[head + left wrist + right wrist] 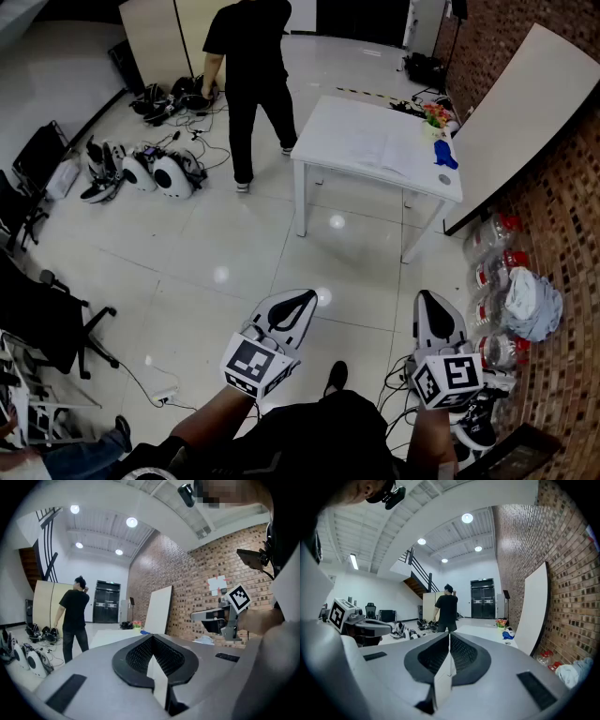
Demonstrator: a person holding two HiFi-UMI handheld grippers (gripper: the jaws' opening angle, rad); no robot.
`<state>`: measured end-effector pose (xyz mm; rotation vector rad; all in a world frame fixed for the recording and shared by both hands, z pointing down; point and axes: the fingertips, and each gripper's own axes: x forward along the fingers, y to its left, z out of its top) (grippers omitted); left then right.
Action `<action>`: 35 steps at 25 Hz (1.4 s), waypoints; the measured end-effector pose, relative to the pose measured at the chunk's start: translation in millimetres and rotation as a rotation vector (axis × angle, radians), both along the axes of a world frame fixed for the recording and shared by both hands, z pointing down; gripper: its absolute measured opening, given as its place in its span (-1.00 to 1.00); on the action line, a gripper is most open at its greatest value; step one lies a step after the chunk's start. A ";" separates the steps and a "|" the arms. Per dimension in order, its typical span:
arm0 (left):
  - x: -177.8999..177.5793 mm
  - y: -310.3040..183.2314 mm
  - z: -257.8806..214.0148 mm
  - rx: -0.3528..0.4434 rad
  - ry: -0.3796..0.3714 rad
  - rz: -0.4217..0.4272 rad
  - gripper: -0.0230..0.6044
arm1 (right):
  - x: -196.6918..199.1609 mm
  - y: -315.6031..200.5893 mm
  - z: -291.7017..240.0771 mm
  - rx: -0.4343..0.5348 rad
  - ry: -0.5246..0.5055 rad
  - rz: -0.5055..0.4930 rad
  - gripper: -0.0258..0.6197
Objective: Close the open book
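Open book [380,150] lies flat on a white table [328,136] across the tiled room, well apart from the left gripper [296,300] and right gripper [433,302], both clenched on nothing; a person in black [248,56] stands near the table.

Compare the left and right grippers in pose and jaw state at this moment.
The left gripper slants toward the right in the head view; the right gripper points almost straight ahead. The left gripper hangs over bare floor; the right gripper hangs beside cables. Shared: both have jaws shut on nothing, and both are far short of the table with the open book.
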<state>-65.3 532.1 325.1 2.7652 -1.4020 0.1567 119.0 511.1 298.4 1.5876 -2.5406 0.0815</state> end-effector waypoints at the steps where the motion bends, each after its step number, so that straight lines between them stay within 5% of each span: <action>1: 10.8 -14.7 -3.1 0.004 -0.002 0.005 -0.93 | 7.8 -16.2 -0.5 0.004 0.009 -0.006 -0.92; 10: 52.6 -143.2 -22.3 0.002 -0.035 -0.050 -0.93 | 48.1 -152.4 -7.5 -0.001 -0.017 -0.064 -0.92; 18: 34.8 -256.8 -18.6 0.013 -0.034 -0.049 -0.93 | 37.6 -261.3 9.2 -0.020 0.004 -0.062 -0.92; 27: -22.7 -412.1 -8.2 0.006 -0.021 0.043 -0.93 | -31.0 -415.6 22.1 -0.104 -0.010 0.007 -0.92; 35: -38.4 -522.4 27.6 -0.094 -0.028 0.063 -0.93 | -72.8 -523.5 46.5 -0.176 0.014 -0.004 -0.92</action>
